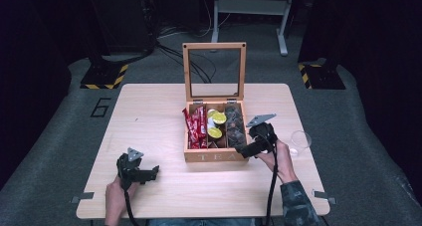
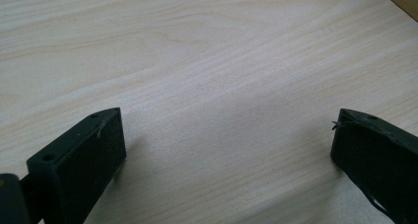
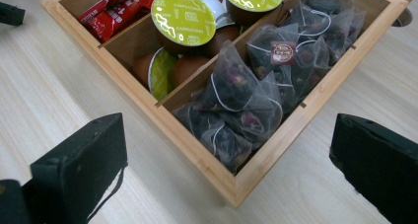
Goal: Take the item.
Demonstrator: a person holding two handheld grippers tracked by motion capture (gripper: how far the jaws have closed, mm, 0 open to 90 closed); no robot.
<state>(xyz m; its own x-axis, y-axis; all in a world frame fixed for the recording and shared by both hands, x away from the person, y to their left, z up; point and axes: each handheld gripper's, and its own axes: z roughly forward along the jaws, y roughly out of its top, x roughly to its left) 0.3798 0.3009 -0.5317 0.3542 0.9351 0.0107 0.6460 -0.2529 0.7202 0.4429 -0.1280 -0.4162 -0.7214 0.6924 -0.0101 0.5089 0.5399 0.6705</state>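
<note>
While both grippers stand wide and empty, the right gripper (image 1: pixel 247 152) hangs at the near right corner of the open tea box (image 1: pixel 215 155).

Seen from the high view, the box sits at the table's (image 1: pixel 149 116) centre with its glass lid (image 1: pixel 214 71) upright at twelve o'clock. Red snack bars (image 1: pixel 197 127) fill the nine o'clock compartment, green-topped coffee capsules (image 3: pixel 183 18) the middle one, and dark mesh tea bags (image 3: pixel 236 105) the three o'clock one. In the right gripper view the tea bags lie straight ahead between the spread jaws, with nothing gripped. The left gripper (image 1: pixel 149 173) rests low on bare wood at about seven o'clock from the box, well apart from it. A clear plastic cup (image 1: pixel 300 140) stands at the table's three o'clock edge.
</note>
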